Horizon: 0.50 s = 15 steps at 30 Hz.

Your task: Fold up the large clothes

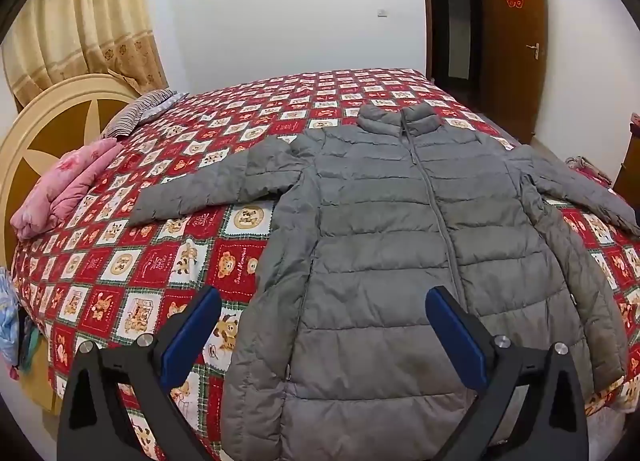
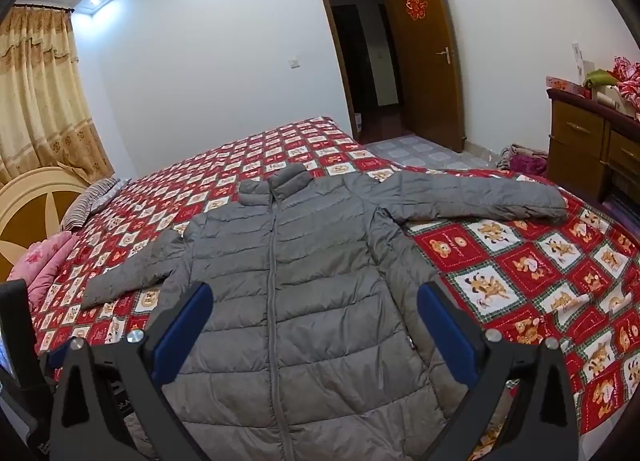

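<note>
So, both claws are hanging above the near end of the bed, tipped downward at the jacket and holding nothing. The left gripper (image 1: pixel 324 301) has its jaws spread as wide as they look able to go, blue pads (image 1: pixel 192 337) facing each other across empty air, with the jacket's hem and a strip of bedspread showing through the gap. Same story for the right gripper (image 2: pixel 314 297): wide open, nothing between the pads, sitting over the jacket's lower front.

The grey puffer jacket (image 1: pixel 400 261) lies flat and face up on the bed, zipped shut, collar toward 12 o'clock in both views. It's quilted in soft horizontal tubes, slightly shiny, a bit wrinkly. One sleeve (image 1: pixel 208 197) runs out toward 9 o'clock, the other sleeve (image 2: pixel 480 197) toward 2 o'clock in the right view, both laid flat.

Under it is a red patchwork bedspread (image 1: pixel 120 281), diamond squares with cartoon animal prints and green plaid borders. At 9 o'clock in the left view there's a puffy pink bundle (image 1: pixel 68 193), maybe a folded quilt, hard to tell at the warped edge, beside a rounded cream headboard (image 1: pixel 52 121). A striped pillow (image 1: pixel 140 113) sits at 10 o'clock. A brown wooden door (image 2: pixel 428 53) stands open at 1 o'clock.
</note>
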Available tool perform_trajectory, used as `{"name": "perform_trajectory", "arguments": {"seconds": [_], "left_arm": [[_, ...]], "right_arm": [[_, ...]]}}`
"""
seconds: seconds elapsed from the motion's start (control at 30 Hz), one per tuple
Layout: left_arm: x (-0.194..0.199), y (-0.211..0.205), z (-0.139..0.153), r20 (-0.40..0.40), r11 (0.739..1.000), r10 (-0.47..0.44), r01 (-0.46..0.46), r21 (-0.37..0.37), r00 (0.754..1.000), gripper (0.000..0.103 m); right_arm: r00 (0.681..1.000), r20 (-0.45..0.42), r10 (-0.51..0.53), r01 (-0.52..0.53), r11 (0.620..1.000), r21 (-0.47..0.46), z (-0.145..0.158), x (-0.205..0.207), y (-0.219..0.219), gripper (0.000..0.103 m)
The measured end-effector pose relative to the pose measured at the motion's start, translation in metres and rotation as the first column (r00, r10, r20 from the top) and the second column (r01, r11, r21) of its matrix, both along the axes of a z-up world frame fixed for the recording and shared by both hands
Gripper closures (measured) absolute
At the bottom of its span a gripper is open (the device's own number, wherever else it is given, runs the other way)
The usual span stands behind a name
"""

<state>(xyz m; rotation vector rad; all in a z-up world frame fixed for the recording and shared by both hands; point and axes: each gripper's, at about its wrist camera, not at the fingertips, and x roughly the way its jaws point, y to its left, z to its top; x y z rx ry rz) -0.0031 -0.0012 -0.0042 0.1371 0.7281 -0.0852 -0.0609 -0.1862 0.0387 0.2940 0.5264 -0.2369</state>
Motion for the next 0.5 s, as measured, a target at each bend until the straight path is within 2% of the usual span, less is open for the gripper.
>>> {"name": "perform_trajectory", "arguments": {"seconds": [0.5], "left_arm": [[0.0,-0.0004,-0.002,-0.009,1.0,-0.001,0.001,-0.012,1.0,0.001]], "right_arm": [[1.0,-0.003,0.005,-0.005,1.0,0.003,-0.0012,0.0016,-0.0006,0.0]]}}
